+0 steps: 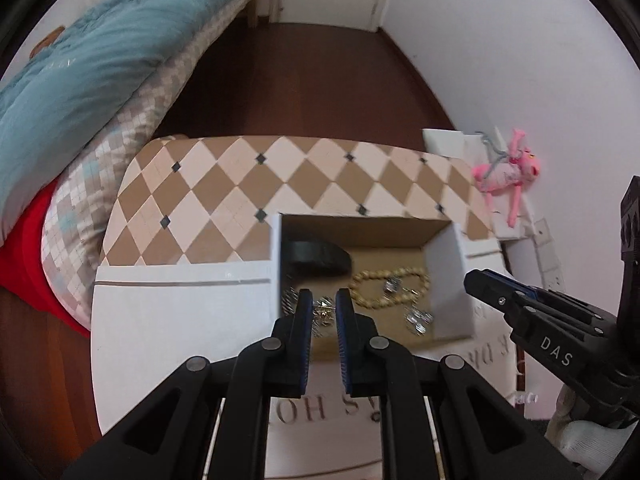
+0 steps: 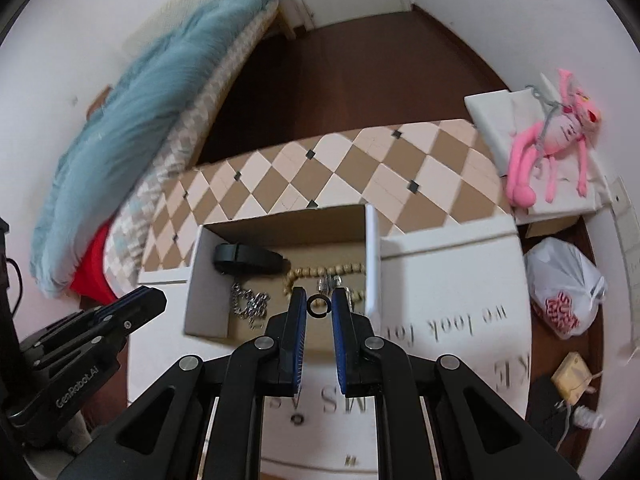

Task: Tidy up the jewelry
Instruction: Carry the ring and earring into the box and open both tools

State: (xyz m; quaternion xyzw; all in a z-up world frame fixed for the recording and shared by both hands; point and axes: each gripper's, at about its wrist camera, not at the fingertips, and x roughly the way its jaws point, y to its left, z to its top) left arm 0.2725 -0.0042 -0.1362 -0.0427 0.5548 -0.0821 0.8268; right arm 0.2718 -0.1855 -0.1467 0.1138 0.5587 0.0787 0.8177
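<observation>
Right hand-held gripper [image 2: 319, 307] pinches small black ring [image 2: 319, 305] over open cardboard box [image 2: 280, 216]; lower it past beaded bracelet [image 2: 320, 271] before releasing. Left hand-held gripper [image 1: 324, 307] hovers narrowly spread, empty, above silver chain [image 1: 322, 312].

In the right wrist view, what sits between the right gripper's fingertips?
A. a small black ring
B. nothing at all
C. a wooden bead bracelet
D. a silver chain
A: the right gripper has a small black ring pinched between its blue pads above the open box, while the bead bracelet and silver chain lie on the box floor.
</observation>
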